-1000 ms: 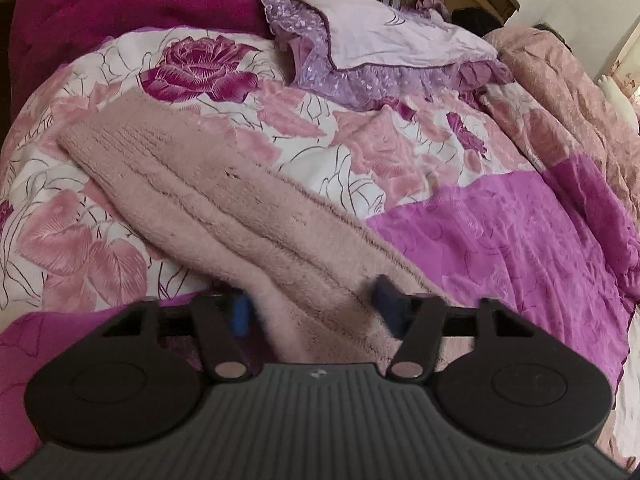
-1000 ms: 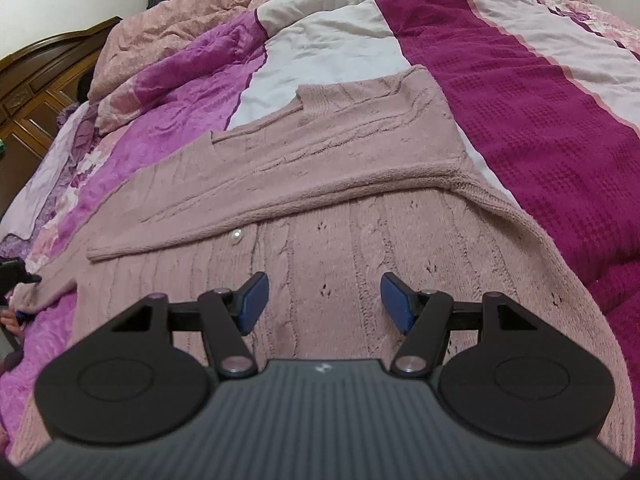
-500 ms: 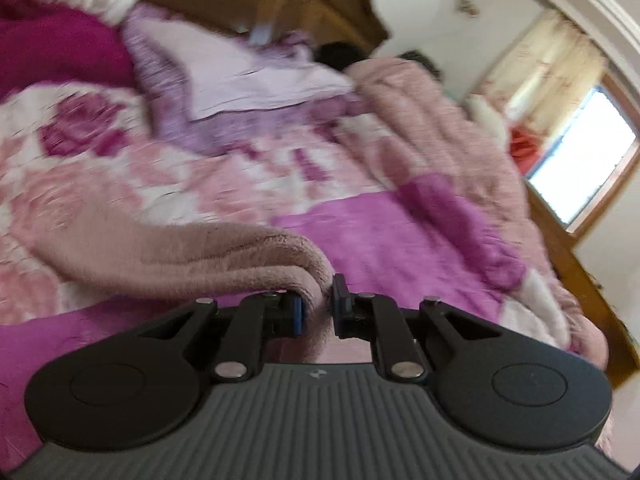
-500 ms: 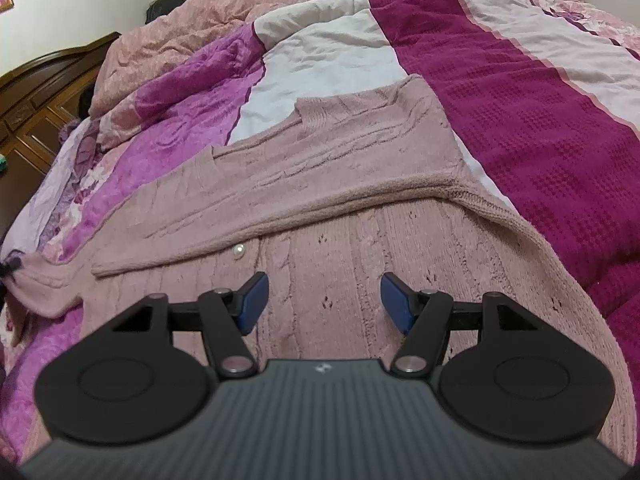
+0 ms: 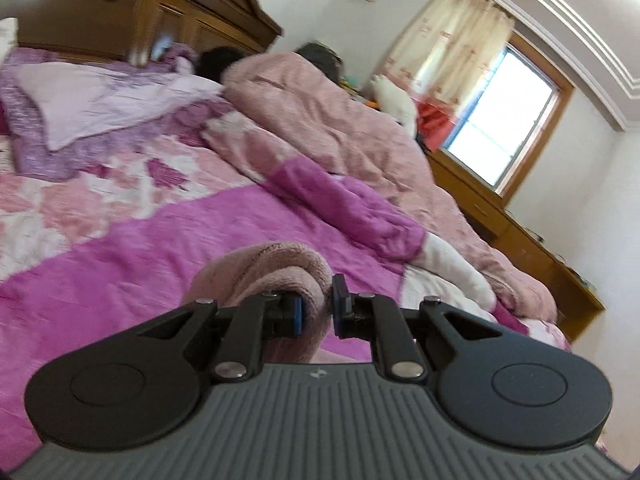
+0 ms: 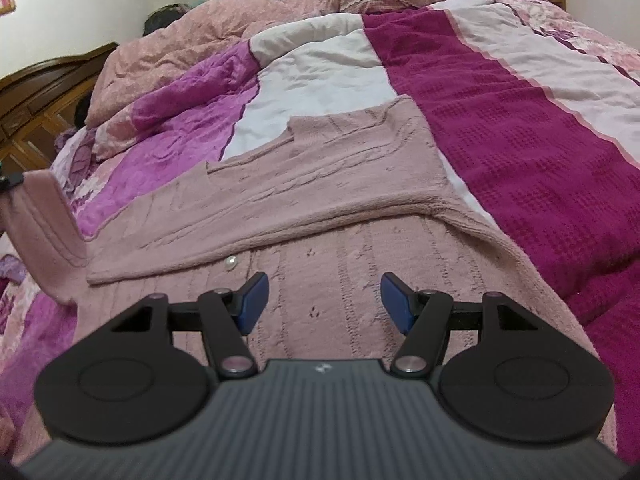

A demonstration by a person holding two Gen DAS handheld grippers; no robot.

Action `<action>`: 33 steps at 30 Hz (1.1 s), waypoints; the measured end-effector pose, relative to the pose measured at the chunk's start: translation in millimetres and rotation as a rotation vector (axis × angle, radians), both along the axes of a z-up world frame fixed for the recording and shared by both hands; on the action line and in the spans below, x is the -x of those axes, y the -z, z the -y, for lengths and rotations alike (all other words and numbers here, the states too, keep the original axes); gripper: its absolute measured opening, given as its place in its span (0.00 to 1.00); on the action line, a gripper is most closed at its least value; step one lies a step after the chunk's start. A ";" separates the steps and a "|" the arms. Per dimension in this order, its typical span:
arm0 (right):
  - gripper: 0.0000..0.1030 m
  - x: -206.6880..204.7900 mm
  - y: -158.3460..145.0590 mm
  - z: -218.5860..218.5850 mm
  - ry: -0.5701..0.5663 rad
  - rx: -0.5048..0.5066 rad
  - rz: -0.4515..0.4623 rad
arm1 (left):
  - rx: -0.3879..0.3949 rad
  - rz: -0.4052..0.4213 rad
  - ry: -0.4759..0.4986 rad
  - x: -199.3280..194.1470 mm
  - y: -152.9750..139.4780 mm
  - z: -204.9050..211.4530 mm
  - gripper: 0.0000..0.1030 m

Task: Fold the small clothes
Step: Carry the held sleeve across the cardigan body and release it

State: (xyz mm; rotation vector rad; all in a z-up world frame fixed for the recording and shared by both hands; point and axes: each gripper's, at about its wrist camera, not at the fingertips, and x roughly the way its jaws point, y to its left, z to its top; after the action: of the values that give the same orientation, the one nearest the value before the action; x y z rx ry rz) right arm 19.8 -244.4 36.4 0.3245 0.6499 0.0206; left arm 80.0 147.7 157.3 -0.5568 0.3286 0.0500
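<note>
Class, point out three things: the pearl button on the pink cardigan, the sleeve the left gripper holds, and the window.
pearl button (image 6: 230,263), right wrist view, its centre.
sleeve (image 5: 280,264), left wrist view, bunched fold above the pads.
window (image 5: 508,128), left wrist view, bright pane.

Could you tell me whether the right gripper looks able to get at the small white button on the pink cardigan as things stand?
Probably yes: the right gripper is open over the pink cardigan, and the button lies uncovered just ahead of its left finger, beside the folded sleeve edge.
</note>
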 end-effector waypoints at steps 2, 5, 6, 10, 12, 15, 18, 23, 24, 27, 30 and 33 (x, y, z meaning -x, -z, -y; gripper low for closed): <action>0.62 -0.2 -0.2 3.5 0.004 -0.017 0.006 | -0.017 0.002 0.041 -4.5 -2.7 21.9 0.14; 0.62 -1.5 1.4 8.6 0.010 -0.035 0.010 | -0.054 -0.003 0.082 -10.7 -1.6 55.9 0.14; 0.62 -1.6 2.4 9.7 0.014 -0.039 0.008 | -0.058 -0.009 0.092 -13.3 0.9 64.9 0.14; 0.62 -3.8 4.9 16.9 0.022 -0.048 0.008 | -0.069 -0.068 0.153 -29.2 19.0 100.3 0.14; 0.62 -3.9 6.0 21.5 0.031 -0.047 0.012 | -0.093 -0.115 0.201 -37.9 31.4 119.7 0.14; 0.62 -3.7 8.3 29.6 0.054 -0.045 0.013 | -0.138 -0.158 0.252 -46.1 47.8 140.2 0.14; 0.62 -4.0 12.0 36.8 0.074 -0.063 0.007 | -0.173 -0.200 0.283 -55.2 64.3 156.7 0.15; 0.62 -5.0 18.9 43.5 0.086 -0.089 -0.011 | -0.233 -0.257 0.325 -65.4 85.4 177.6 0.15; 0.62 -5.2 19.7 44.2 0.088 -0.092 -0.013 | -0.239 -0.270 0.325 -66.4 88.4 179.9 0.15; 0.62 -5.7 21.2 45.5 0.088 -0.098 -0.016 | -0.244 -0.293 0.330 -67.2 95.1 183.2 0.16; 0.62 -6.1 21.8 44.7 0.087 -0.095 -0.019 | -0.257 -0.328 0.352 -67.4 98.4 185.1 0.18; 0.62 -6.1 21.2 43.9 0.078 -0.090 -0.013 | -0.263 -0.381 0.383 -63.4 98.1 183.6 0.39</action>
State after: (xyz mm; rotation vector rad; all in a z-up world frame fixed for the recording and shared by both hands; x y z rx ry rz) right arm 25.9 -288.3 15.2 0.4373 0.6501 -0.0273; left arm 143.4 -35.9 59.2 -0.2131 0.7833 -0.1710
